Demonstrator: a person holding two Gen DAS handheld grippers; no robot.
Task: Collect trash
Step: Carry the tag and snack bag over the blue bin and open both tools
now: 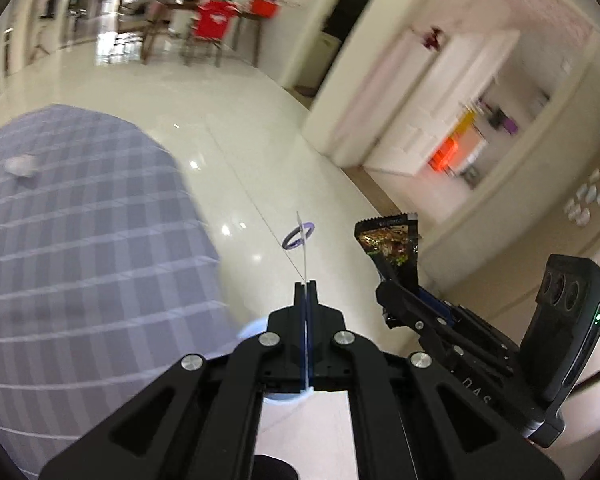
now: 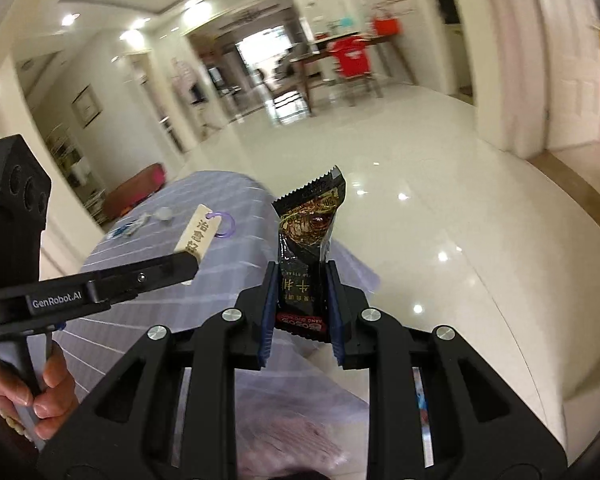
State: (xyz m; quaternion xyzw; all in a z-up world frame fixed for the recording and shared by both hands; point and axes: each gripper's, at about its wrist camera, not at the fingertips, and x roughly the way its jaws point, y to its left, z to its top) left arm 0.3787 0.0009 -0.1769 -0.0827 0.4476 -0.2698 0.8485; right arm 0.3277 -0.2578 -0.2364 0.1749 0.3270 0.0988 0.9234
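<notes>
My left gripper (image 1: 307,286) is shut on a thin flat tag (image 1: 303,240) with a purple ring (image 1: 299,235), seen edge-on; in the right wrist view the tag (image 2: 198,233) shows as a cream card with printed characters, held by the left gripper (image 2: 192,260). My right gripper (image 2: 302,280) is shut on a black snack wrapper (image 2: 309,232) that stands upright between the fingers; the wrapper also shows in the left wrist view (image 1: 390,240), to the right of my left gripper. Both are held in the air beside the table.
A table with a grey-blue checked cloth (image 1: 80,240) lies to the left, with small bits of litter (image 1: 22,165) on it, also seen in the right wrist view (image 2: 140,224). Glossy white floor (image 1: 240,140) lies ahead. White doors (image 1: 420,100) stand right. A dining table and chairs (image 1: 204,28) are far back.
</notes>
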